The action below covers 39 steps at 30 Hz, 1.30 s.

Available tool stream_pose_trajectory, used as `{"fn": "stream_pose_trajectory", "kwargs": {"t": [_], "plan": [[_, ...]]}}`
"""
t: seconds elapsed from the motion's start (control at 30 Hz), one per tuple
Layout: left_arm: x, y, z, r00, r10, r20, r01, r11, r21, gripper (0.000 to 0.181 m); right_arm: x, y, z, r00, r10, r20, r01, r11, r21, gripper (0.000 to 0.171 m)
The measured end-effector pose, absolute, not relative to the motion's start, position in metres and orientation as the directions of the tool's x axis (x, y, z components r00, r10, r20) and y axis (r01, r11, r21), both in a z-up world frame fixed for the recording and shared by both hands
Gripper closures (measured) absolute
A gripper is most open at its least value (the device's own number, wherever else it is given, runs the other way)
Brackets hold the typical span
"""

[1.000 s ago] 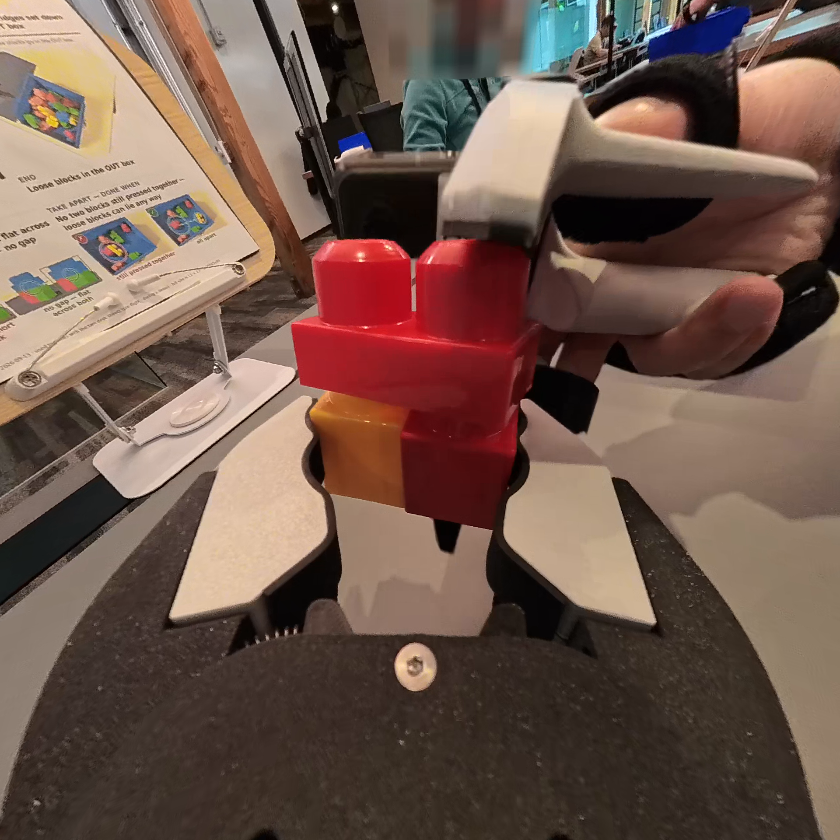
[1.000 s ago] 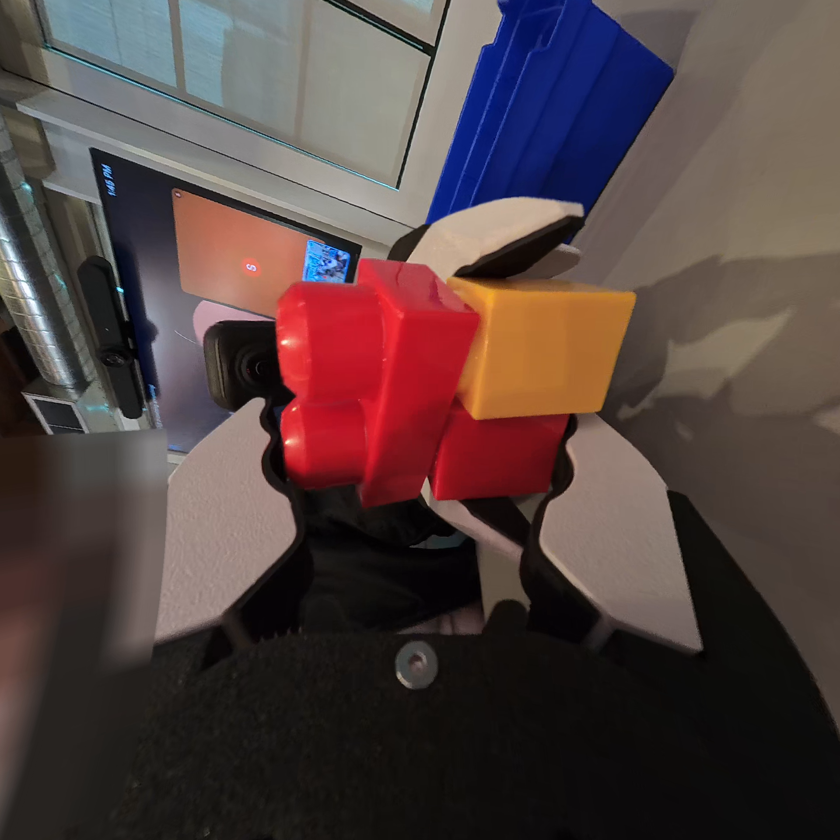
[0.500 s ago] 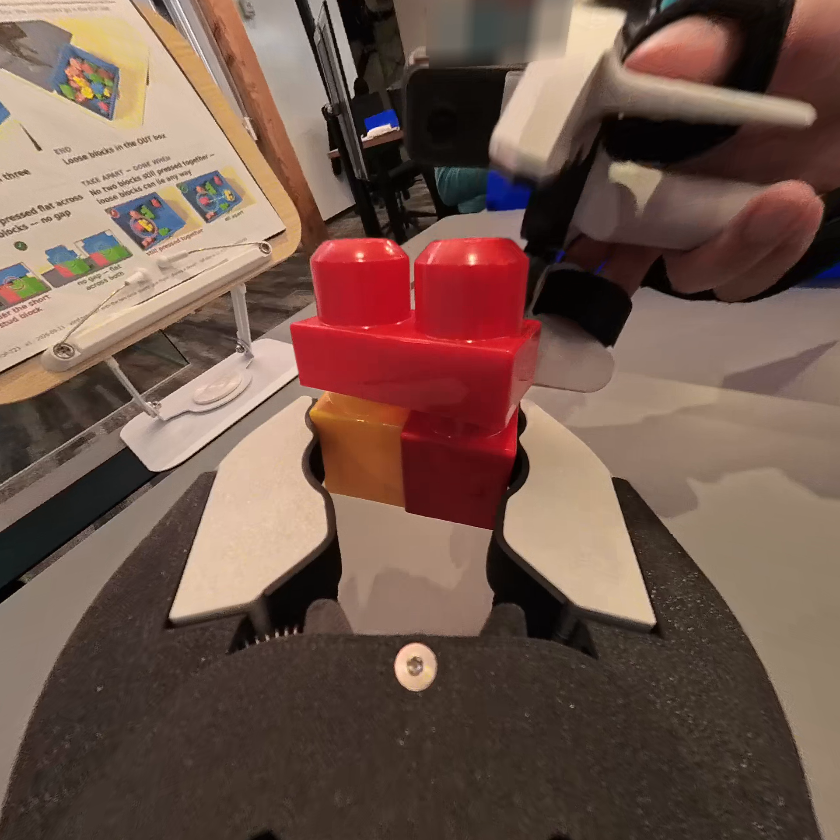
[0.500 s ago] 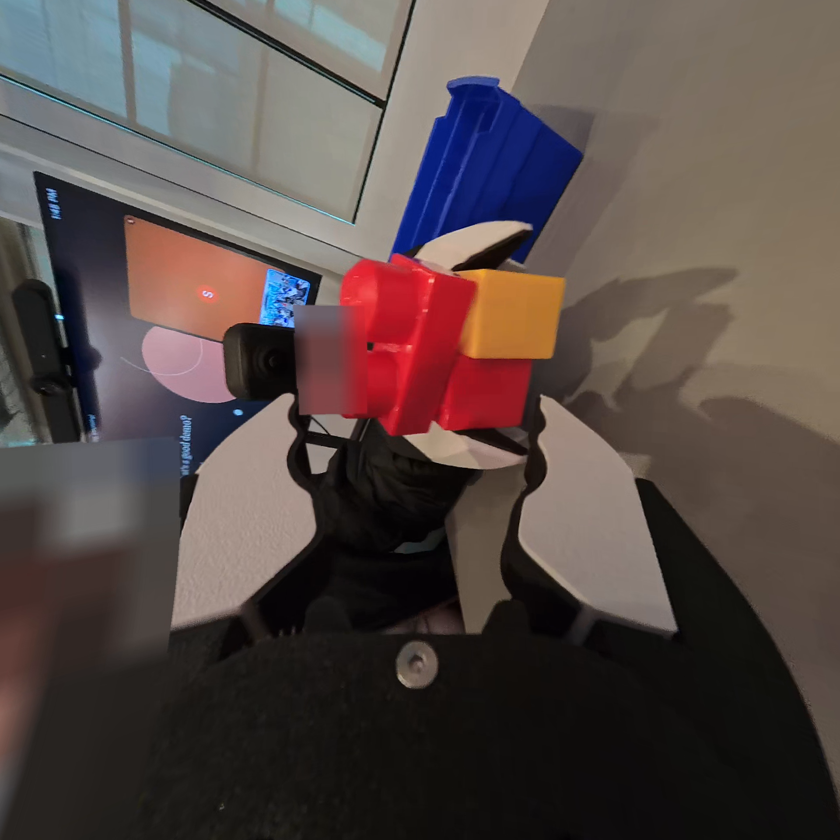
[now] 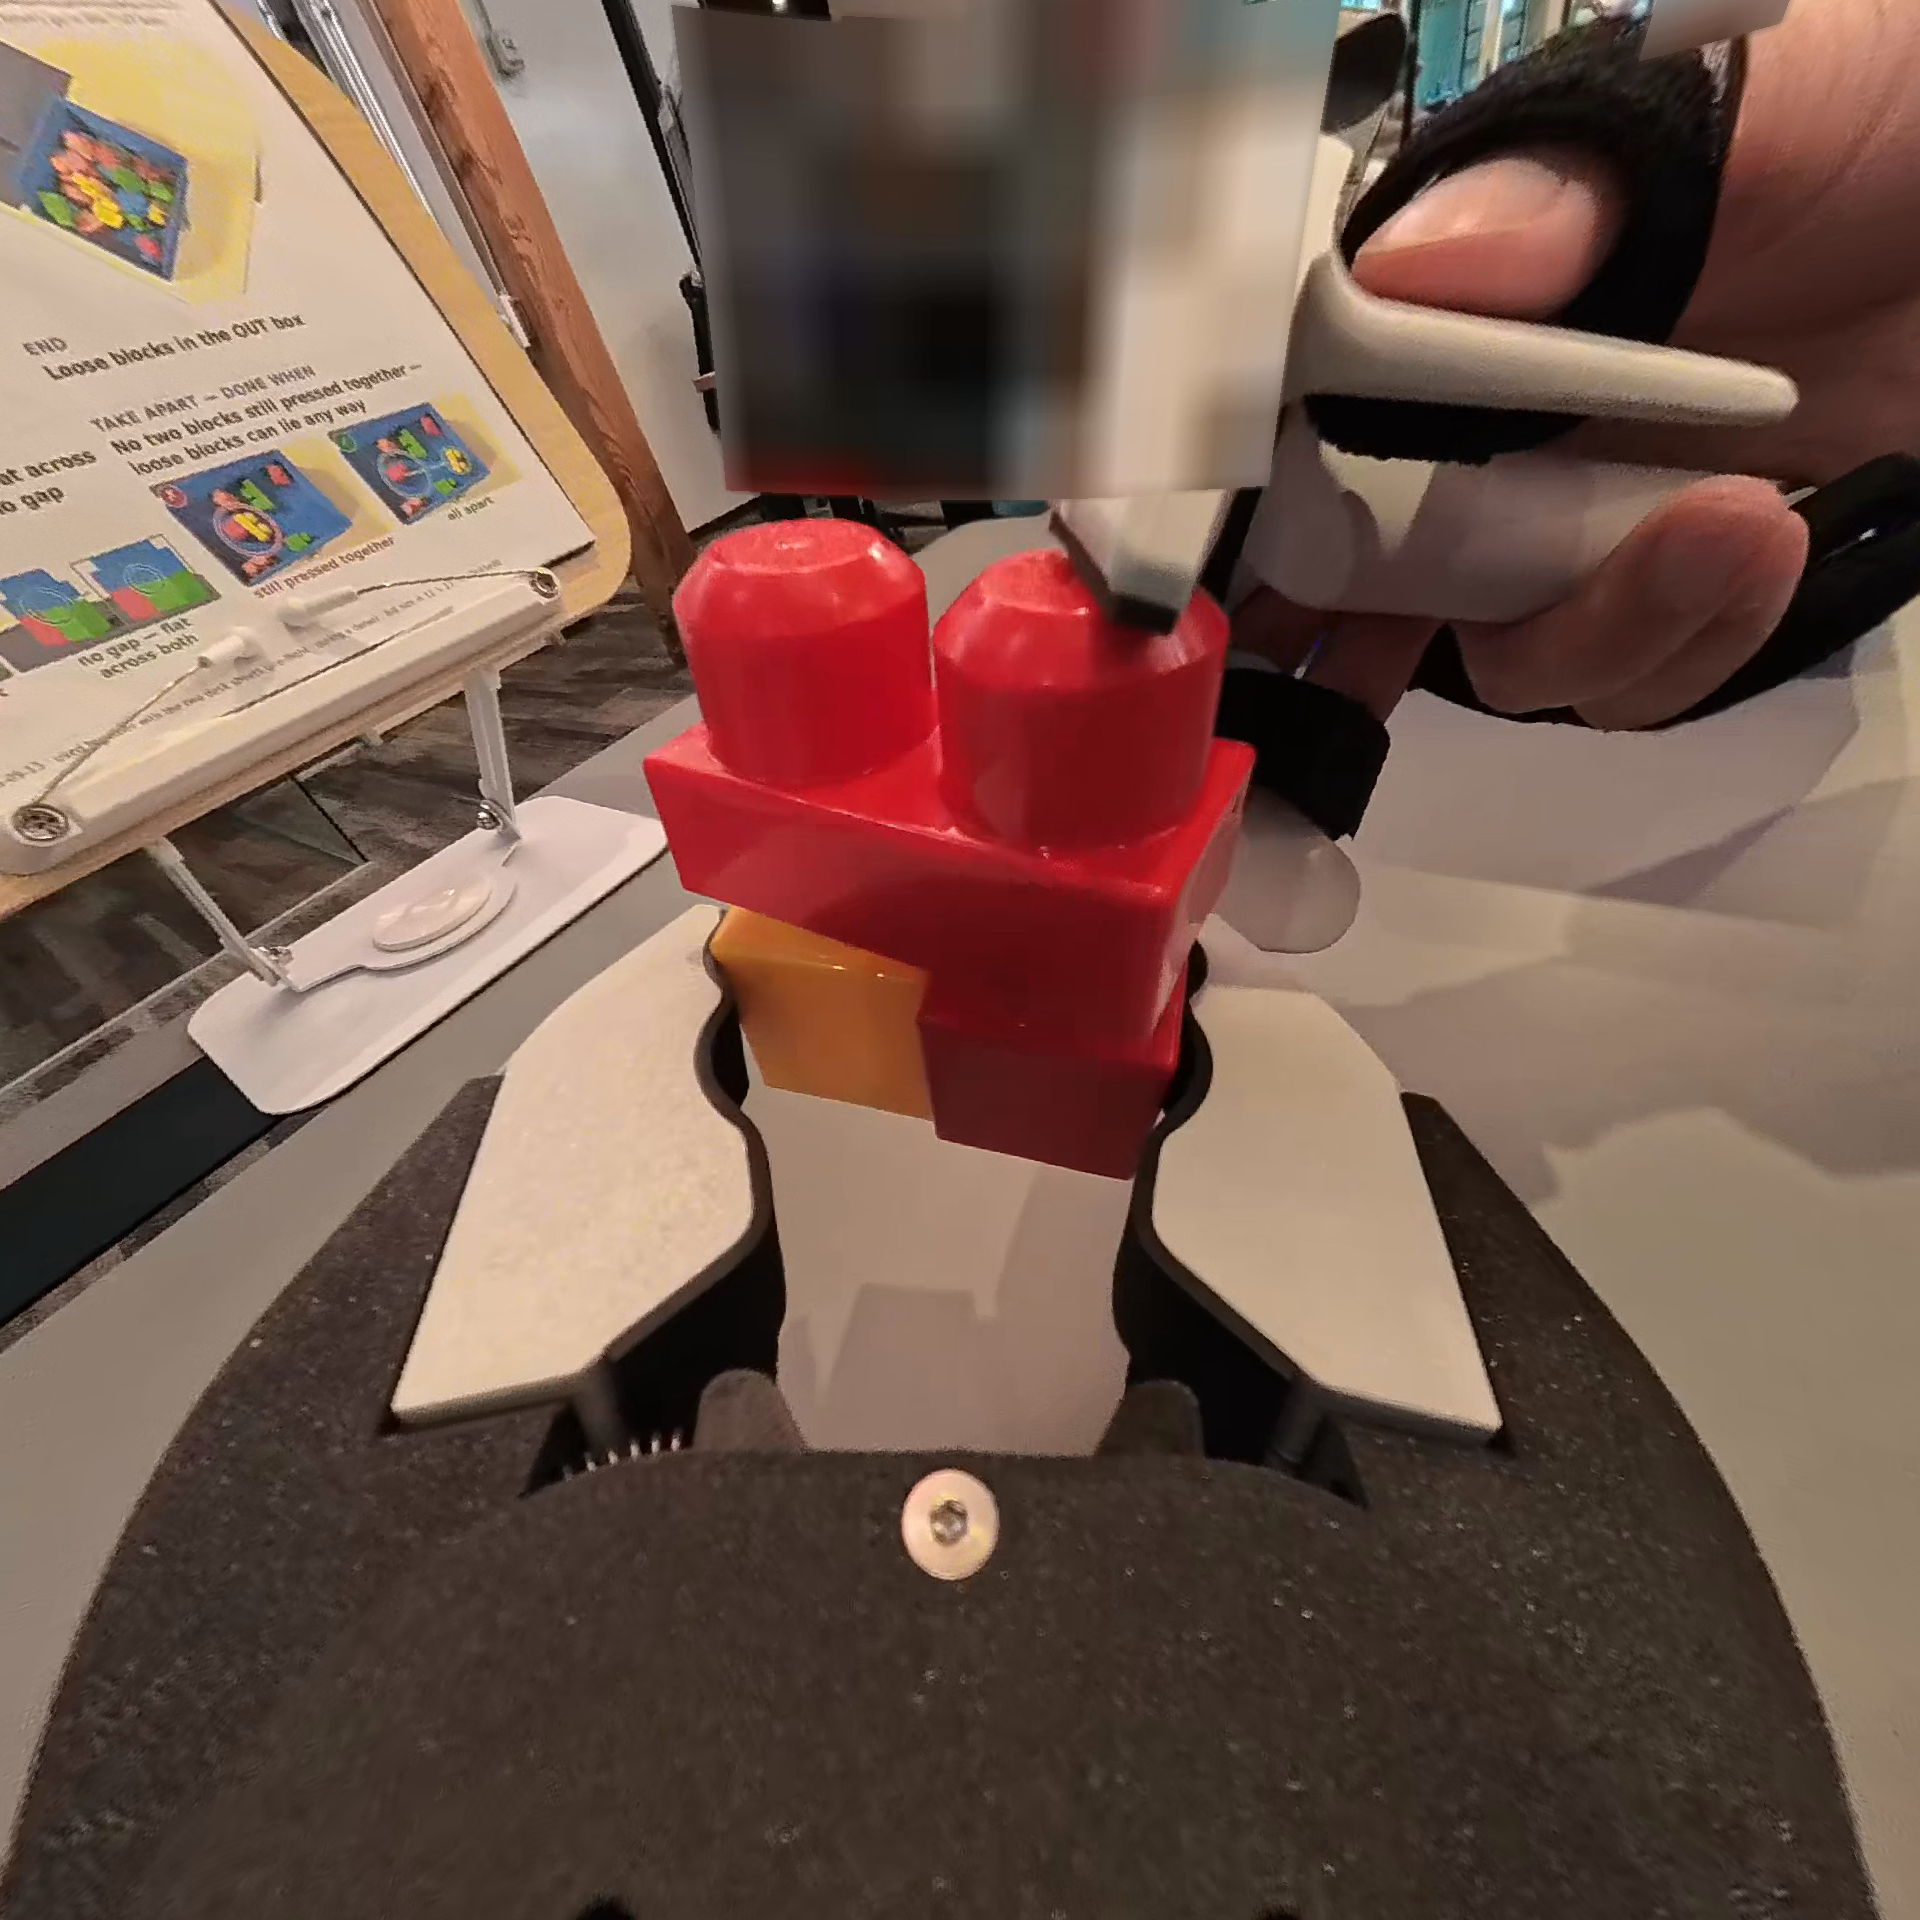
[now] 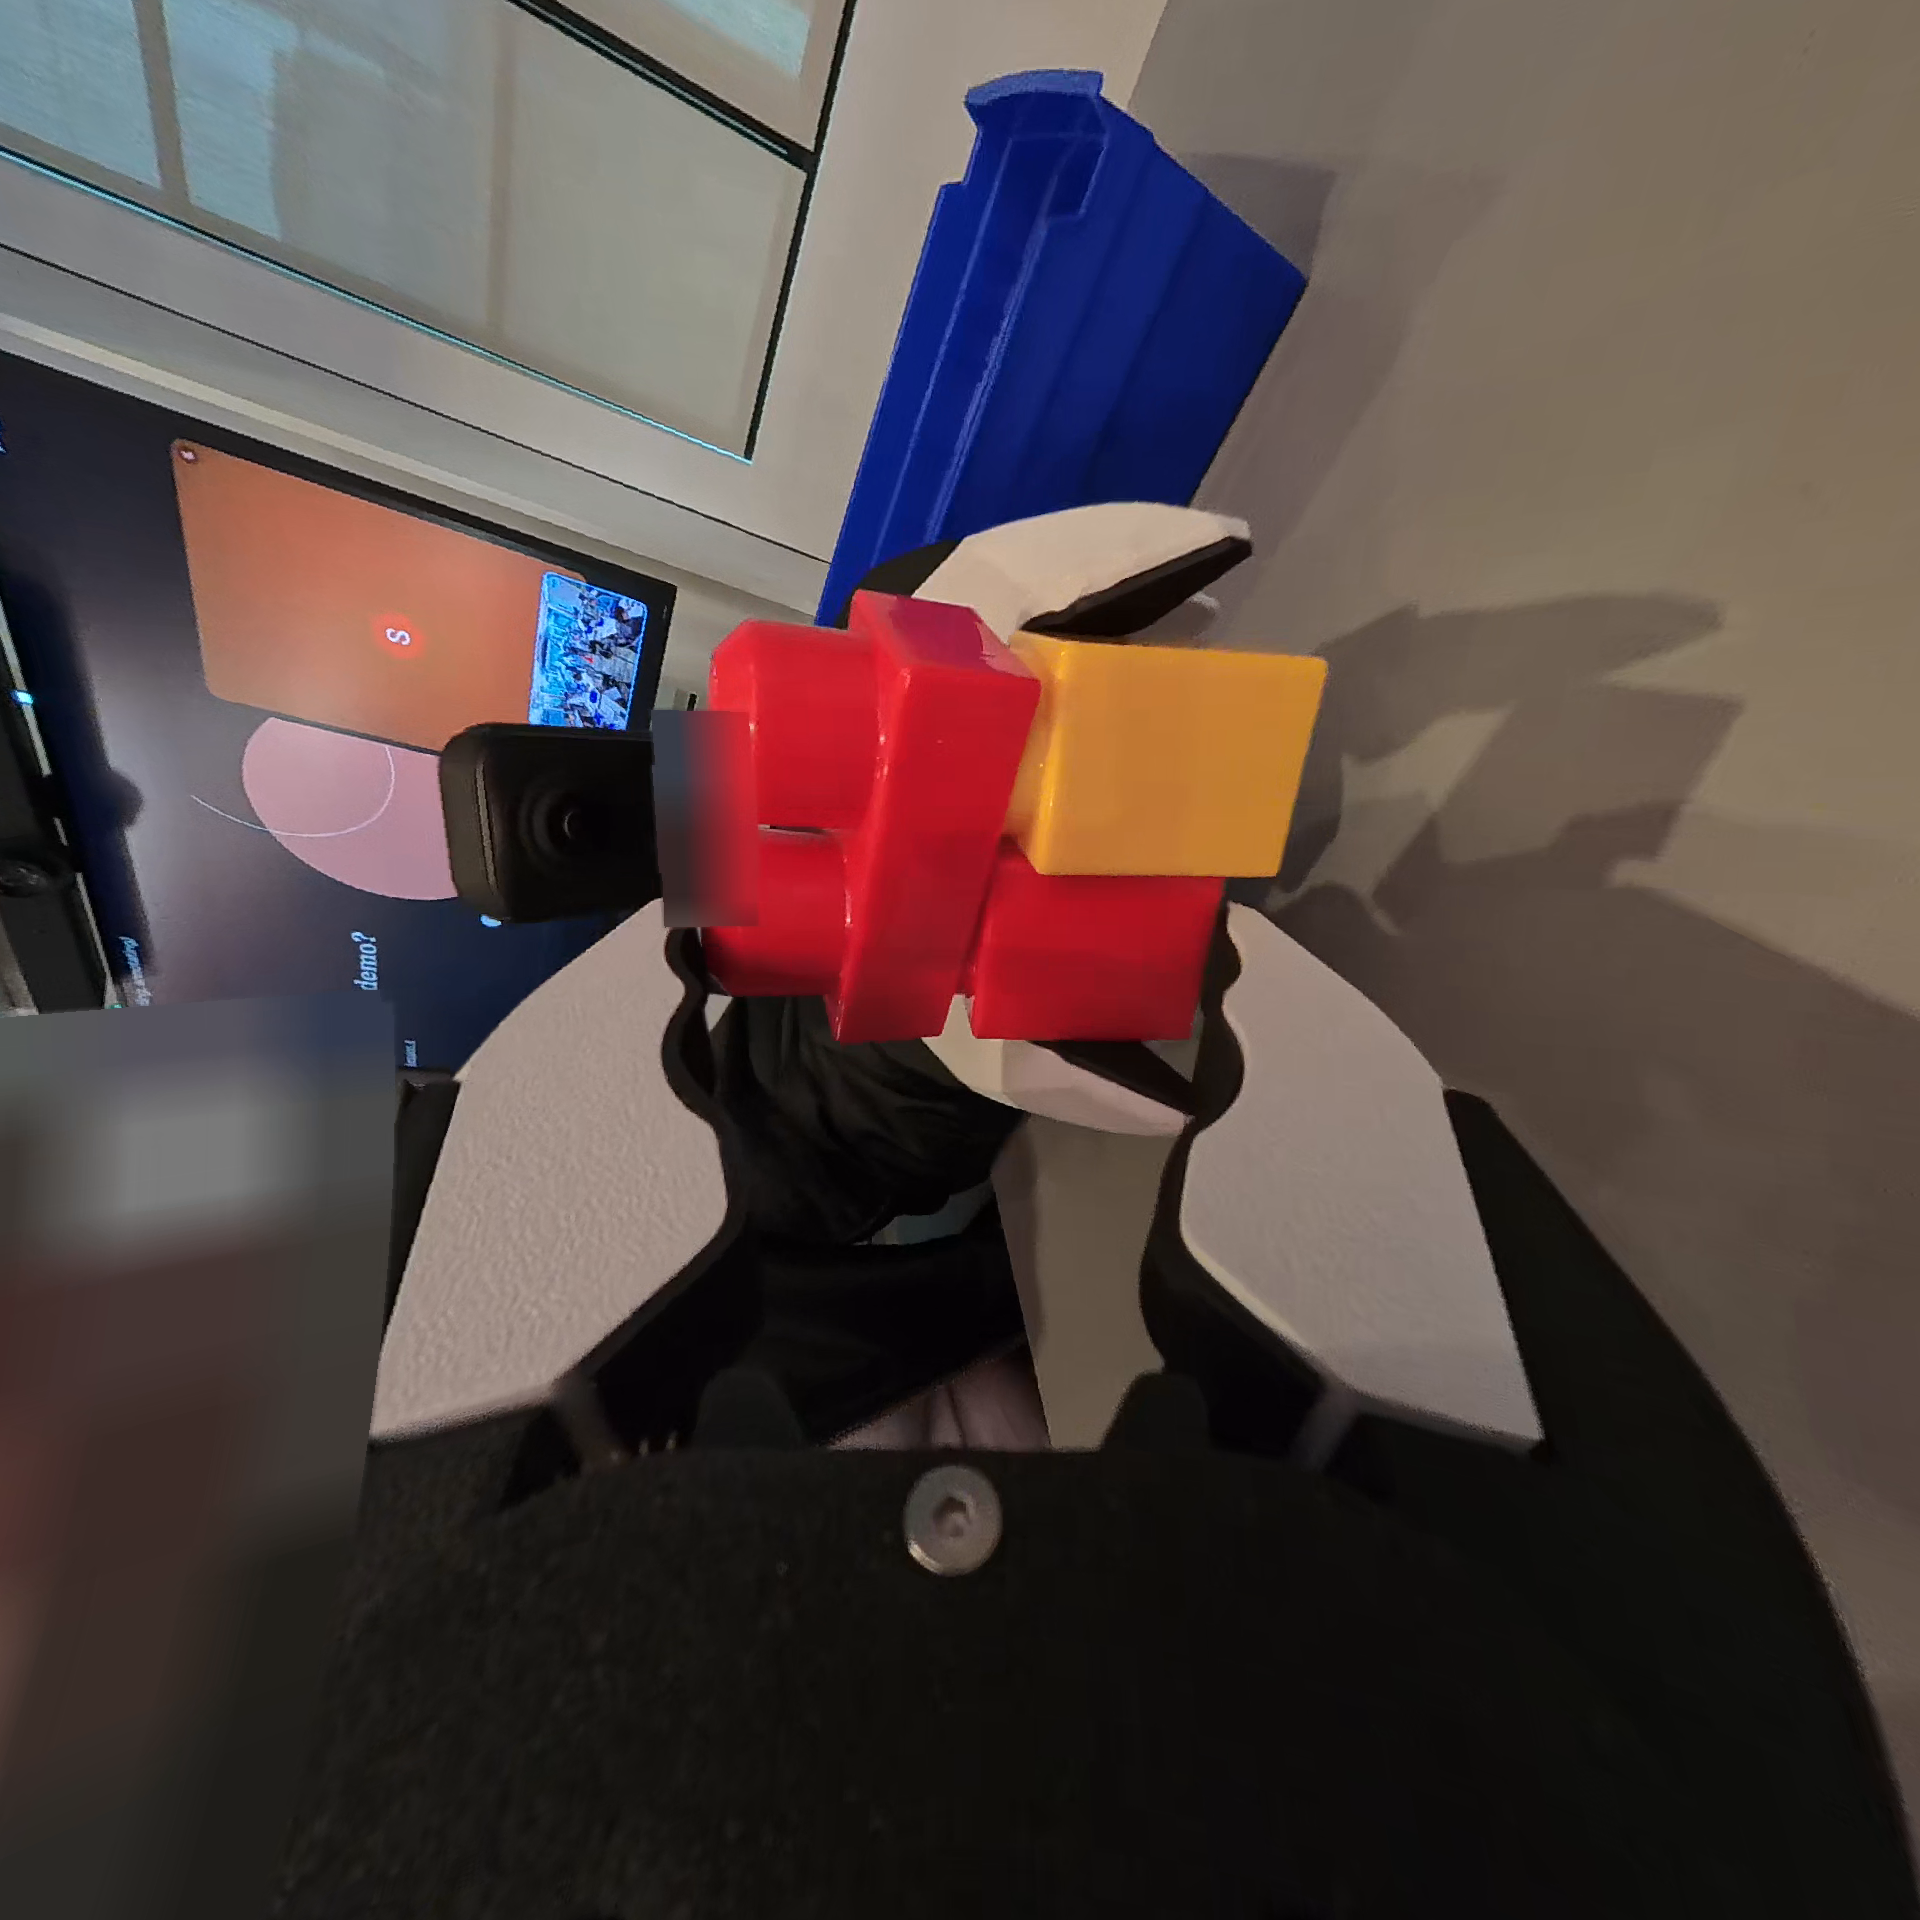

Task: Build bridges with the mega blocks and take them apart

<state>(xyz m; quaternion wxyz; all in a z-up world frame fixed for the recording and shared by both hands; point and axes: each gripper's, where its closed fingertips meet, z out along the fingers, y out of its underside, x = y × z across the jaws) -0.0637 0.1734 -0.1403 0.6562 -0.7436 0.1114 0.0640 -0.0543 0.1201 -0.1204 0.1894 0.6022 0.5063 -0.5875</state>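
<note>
A small bridge is held in the air: a red two-stud block [image 5: 935, 883] pressed onto an orange block [image 5: 831, 1029] and a small red block [image 5: 1049, 1101]. My left gripper [image 5: 951, 1039] is shut on the two lower blocks. It also shows in the right wrist view [image 6: 1101, 821], clamping the orange block [image 6: 1164, 758] and the small red block [image 6: 1091, 956]. My right gripper [image 6: 951, 966] is open, its jaws straddling the bridge's red end [image 6: 914, 831]. In the left wrist view one of its fingertips [image 5: 1132, 592] rests on the right stud.
An instruction board [image 5: 260, 416] stands on a white stand [image 5: 416, 935] at the left edge of the grey table [image 5: 1610, 1143]. A blue bin [image 6: 1039, 343] lies behind the bridge. A dark monitor [image 6: 312, 675] is beyond. A hand holds the right gripper [image 5: 1216, 743].
The right gripper drew back from the bridge half a second ago and has come in again, one finger now on the right stud. The left gripper has kept its hold.
</note>
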Motion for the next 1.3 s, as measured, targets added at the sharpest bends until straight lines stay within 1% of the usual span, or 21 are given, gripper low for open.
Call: {"fn": "stream_pose_trajectory", "kwargs": {"t": [0.1, 0.13, 0.2, 0.23, 0.3, 0.37, 0.43, 0.47, 0.53, 0.7, 0.8, 0.97, 1.3], "plan": [[-0.065, 0.173, -0.139, 0.967, -0.071, -0.243, -0.250, -0.110, -0.962, 0.102, -0.056, 0.120, -0.119, -0.213, 0.385, -0.898, 0.827, -0.419, -0.375, 0.081], [-0.063, 0.172, -0.135, 0.969, -0.077, -0.235, -0.242, -0.089, -0.966, 0.102, -0.056, 0.118, -0.117, -0.227, 0.358, -0.906, 0.824, -0.425, -0.374, 0.078], [-0.056, 0.170, -0.129, 0.967, -0.115, -0.228, -0.236, -0.059, -0.970, 0.102, -0.053, 0.112, -0.117, -0.227, 0.306, -0.925, 0.841, -0.416, -0.345, 0.060], [-0.055, 0.170, -0.128, 0.965, -0.118, -0.234, -0.242, -0.053, -0.969, 0.102, -0.052, 0.109, -0.118, -0.231, 0.286, -0.930, 0.845, -0.414, -0.338, 0.056], [-0.058, 0.171, -0.131, 0.961, -0.091, -0.260, -0.267, -0.066, -0.962, 0.102, -0.053, 0.106, -0.119, -0.219, 0.258, -0.941, 0.846, -0.430, -0.315, 0.057], [-0.059, 0.173, -0.137, 0.955, -0.080, -0.287, -0.294, -0.106, -0.950, 0.102, -0.054, 0.104, -0.119, -0.225, 0.249, -0.942, 0.841, -0.439, -0.317, 0.060], [-0.057, 0.176, -0.143, 0.946, -0.089, -0.313, -0.323, -0.135, -0.937, 0.102, -0.054, 0.101, -0.119, -0.231, 0.248, -0.941, 0.842, -0.433, -0.321, 0.049], [-0.057, 0.176, -0.143, 0.944, -0.085, -0.318, -0.327, -0.139, -0.935, 0.102, -0.054, 0.100, -0.121, -0.233, 0.267, -0.935, 0.844, -0.422, -0.330, 0.049], [-0.058, 0.176, -0.144, 0.948, -0.078, -0.310, -0.318, -0.148, -0.936, 0.102, -0.055, 0.101, -0.125, -0.222, 0.294, -0.930, 0.840, -0.427, -0.336, 0.059], [-0.058, 0.175, -0.141, 0.955, -0.071, -0.290, -0.297, -0.140, -0.945, 0.102, -0.057, 0.101, -0.122, -0.238, 0.225, -0.945, 0.835, -0.450, -0.318, 0.062], [-0.052, 0.176, -0.142, 0.957, -0.095, -0.275, -0.287, -0.143, -0.947, 0.102, -0.053, 0.096, -0.123, -0.244, 0.212, -0.946, 0.850, -0.422, -0.314, 0.053], [-0.052, 0.177, -0.147, 0.947, -0.101, -0.304, -0.317, -0.166, -0.934, 0.102, -0.052, 0.096, -0.128, -0.263, 0.238, -0.935, 0.849, -0.404, -0.341, 0.053], [-0.048, 0.177, -0.146, 0.951, -0.109, -0.289, -0.304, -0.160, -0.939, 0.102, -0.048, 0.096, -0.129, -0.277, 0.224, -0.935, 0.848, -0.401, -0.347, 0.055]]}}
